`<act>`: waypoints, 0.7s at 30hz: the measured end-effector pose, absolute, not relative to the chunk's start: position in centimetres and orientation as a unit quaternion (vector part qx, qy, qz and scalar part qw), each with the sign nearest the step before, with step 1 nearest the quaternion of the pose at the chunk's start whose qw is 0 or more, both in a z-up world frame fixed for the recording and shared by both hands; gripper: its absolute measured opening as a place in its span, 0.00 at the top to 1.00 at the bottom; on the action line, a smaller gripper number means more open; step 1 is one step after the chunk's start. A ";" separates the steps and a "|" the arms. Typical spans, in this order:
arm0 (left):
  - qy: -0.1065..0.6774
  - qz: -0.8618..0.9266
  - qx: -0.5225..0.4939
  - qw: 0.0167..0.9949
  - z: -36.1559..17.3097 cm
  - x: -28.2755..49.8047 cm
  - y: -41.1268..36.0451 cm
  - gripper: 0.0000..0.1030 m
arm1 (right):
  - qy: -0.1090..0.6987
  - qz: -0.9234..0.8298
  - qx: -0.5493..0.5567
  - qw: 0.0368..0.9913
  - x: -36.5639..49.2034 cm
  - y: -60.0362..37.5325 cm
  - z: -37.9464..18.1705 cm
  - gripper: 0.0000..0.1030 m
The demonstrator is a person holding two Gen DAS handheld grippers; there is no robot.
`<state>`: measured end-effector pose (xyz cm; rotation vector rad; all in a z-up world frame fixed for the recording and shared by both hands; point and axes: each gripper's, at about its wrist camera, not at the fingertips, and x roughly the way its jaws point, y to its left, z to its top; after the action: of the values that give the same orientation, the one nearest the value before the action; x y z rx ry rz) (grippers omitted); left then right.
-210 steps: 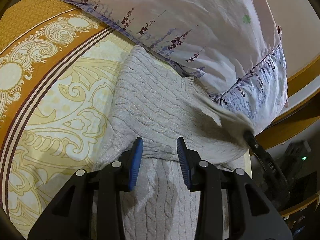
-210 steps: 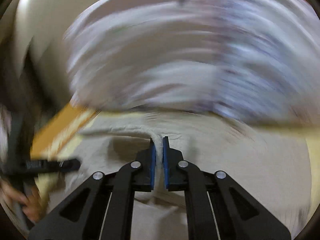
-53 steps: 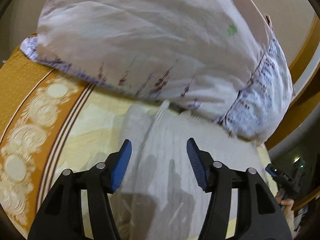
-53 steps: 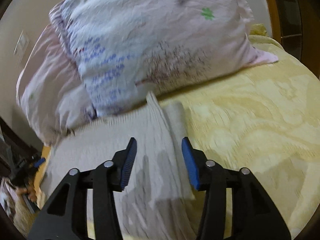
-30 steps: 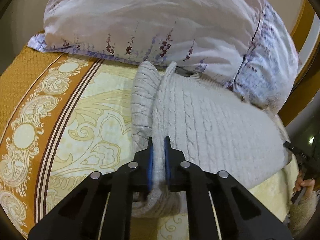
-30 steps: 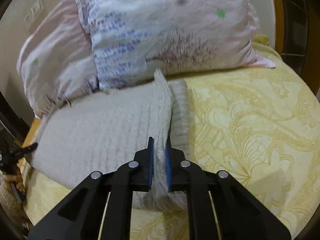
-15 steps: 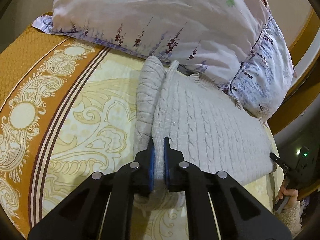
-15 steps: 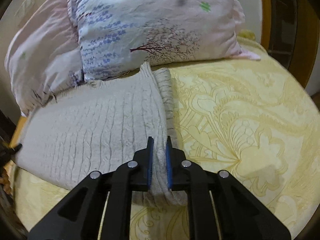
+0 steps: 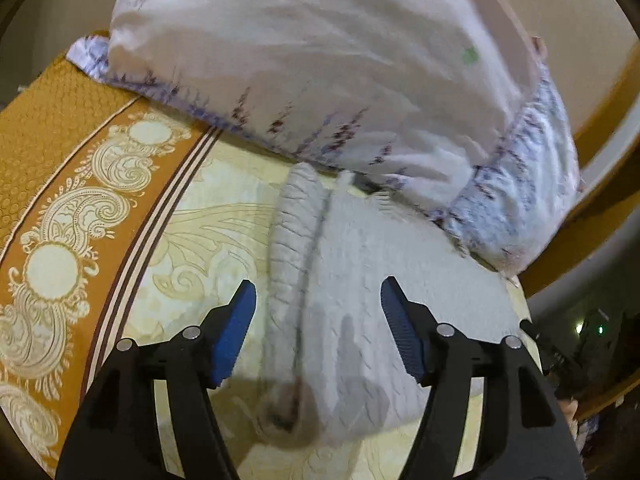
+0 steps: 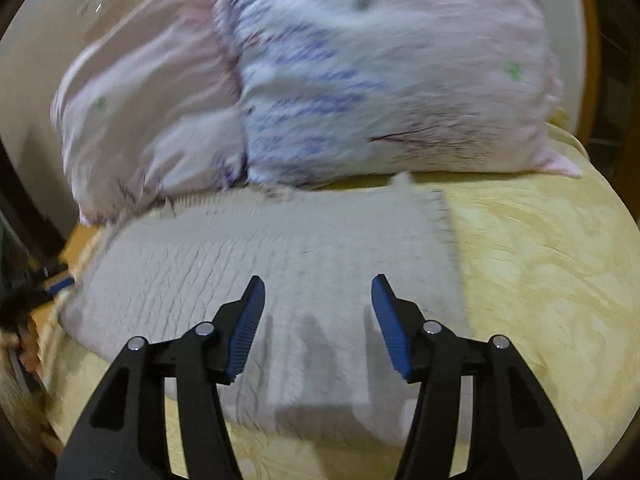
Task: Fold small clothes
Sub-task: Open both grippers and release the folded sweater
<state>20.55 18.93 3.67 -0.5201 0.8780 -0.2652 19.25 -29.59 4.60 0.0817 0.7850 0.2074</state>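
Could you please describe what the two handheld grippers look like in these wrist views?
The left gripper and right gripper look alike: matte black angular plastic arms with cut-out openings, round silver pivot screws, and two fingers tipped with blue ribbed pads. No cables, markings or sleeves show.

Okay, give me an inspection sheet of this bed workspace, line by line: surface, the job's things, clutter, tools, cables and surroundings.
Surface: yellow patterned bedspread with an orange border.
Job's things: grey knit sweater lying folded on the bedspread, far edge against the pillows.
Clutter: two floral pillows at the head of the bed.
Tools: left tool and right tool both open above the sweater, jaws just opened, gripping nothing.
Cables: nothing seen.
Surroundings: wooden bed frame, pale wall.
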 end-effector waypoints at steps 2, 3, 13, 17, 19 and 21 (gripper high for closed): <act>0.432 -0.129 -0.261 0.854 3.0 21.8 19.0 0.36 | 0.394 0.107 0.026 0.912 20.0 -28.3 3.7 0.46; 0.435 -0.132 -0.268 0.849 2.8 22.2 19.0 0.36 | 0.400 0.109 0.026 0.910 20.3 -27.9 3.5 0.46; 0.450 -0.136 -0.263 0.843 1.3 24.4 17.4 0.37 | 0.405 0.127 0.048 0.904 20.2 -27.6 2.6 0.40; 0.452 -0.132 -0.258 0.844 1.3 24.8 16.5 0.43 | 0.404 0.131 0.055 0.904 20.3 -27.7 2.6 0.39; 0.463 -0.141 -0.268 0.833 1.0 24.9 16.0 0.54 | 0.404 0.132 0.058 0.903 20.3 -27.7 2.6 0.38; 0.464 -0.138 -0.272 0.832 1.0 24.8 15.7 0.57 | 0.404 0.134 0.062 0.903 20.2 -27.8 2.7 0.38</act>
<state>24.84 15.66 0.98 -0.5769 0.9844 -0.2927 20.23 -27.81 2.66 0.1274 0.8342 0.2774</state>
